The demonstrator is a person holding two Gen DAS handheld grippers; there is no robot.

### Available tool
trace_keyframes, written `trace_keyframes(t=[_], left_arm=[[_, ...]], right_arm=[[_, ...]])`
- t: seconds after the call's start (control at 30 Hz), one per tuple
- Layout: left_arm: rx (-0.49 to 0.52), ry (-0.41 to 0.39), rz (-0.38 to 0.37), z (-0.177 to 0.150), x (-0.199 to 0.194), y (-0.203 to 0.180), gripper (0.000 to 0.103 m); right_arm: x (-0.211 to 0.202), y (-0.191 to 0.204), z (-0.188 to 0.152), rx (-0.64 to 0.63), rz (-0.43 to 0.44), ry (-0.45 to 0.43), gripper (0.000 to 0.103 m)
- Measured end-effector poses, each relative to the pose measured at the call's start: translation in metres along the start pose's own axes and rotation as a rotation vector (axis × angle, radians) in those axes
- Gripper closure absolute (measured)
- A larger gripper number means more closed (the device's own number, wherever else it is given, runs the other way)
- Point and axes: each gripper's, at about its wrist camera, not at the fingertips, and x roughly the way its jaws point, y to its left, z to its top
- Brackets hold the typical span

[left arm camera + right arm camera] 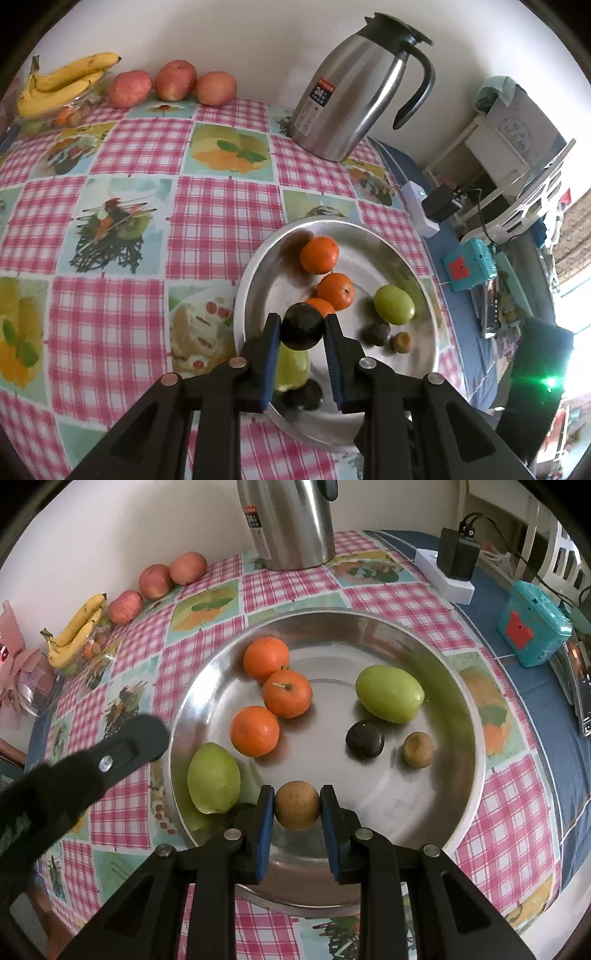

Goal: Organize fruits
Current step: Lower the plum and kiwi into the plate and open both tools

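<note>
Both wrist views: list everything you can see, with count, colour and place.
metal plate: one, silver, near the table's edge
oranges: three, orange, left part of the plate
green fruits: two, one right, one at the left rim
dark fruit on the plate: one, near-black, right of centre
small brown fruit on the plate: one, beside it
apples: three, red, by the wall
bananas: one bunch, yellow, on a clear container
thermos jug: one, steel, black handle
tablecloth: one, pink check
teal box: one, right
left gripper: shut on a dark round fruit
right gripper: shut on a brown round fruit
</note>
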Motion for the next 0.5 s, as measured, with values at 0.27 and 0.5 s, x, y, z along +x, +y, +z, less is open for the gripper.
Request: trace_keyframes(t=[0.27, 0.5], left_arm=[[-0.056, 0.049, -0.015, 0.001, 0.018, 0.016, 0.076], [-0.072, 0.052, -0.023, 0.0, 0.016, 0.016, 0.07]], right_arm=[[0.011, -0.004, -0.001, 0.002, -0.029, 0.029, 0.077], [0.009, -0.004, 0.0, 0.007, -0.033, 0.017, 0.075]])
